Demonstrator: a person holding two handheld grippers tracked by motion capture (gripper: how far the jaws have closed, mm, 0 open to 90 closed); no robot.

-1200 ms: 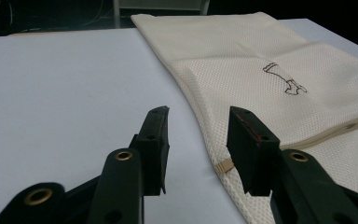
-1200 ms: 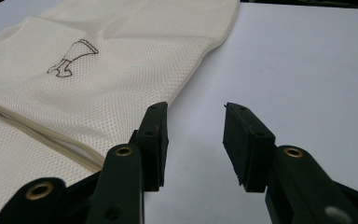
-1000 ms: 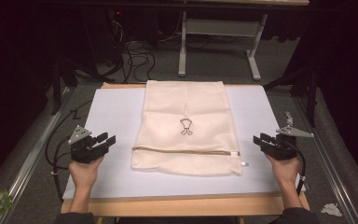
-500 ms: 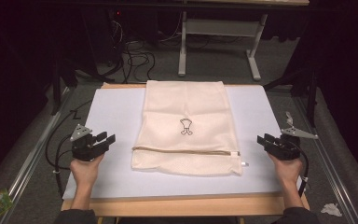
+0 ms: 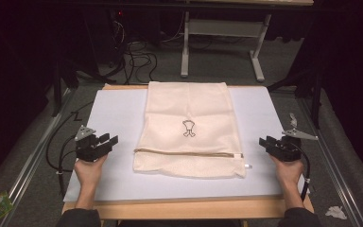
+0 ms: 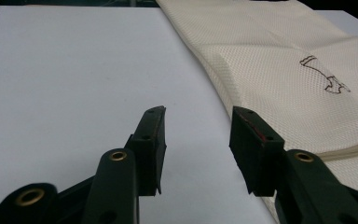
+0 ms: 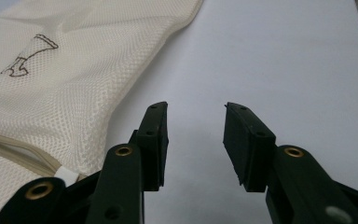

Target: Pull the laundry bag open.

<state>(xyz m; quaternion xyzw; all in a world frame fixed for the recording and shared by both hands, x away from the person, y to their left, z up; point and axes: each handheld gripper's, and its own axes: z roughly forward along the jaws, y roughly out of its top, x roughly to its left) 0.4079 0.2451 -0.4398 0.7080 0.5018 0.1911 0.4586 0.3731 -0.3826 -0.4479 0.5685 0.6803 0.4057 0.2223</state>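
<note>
Our left gripper (image 5: 105,142) and right gripper (image 5: 269,143) stand with fingers (image 6: 153,140) parted and empty, one at each side of the cream mesh laundry bag (image 5: 189,127), neither touching it. The bag lies flat mid-bench on the white sheet (image 5: 113,109), zipper (image 5: 184,152) across its near end, so we judge the handling not yet begun. Nothing blocks either reach; cables (image 5: 137,54) and a desk frame (image 5: 222,45) sit on the floor beyond the far edge of the bench (image 5: 184,208).
</note>
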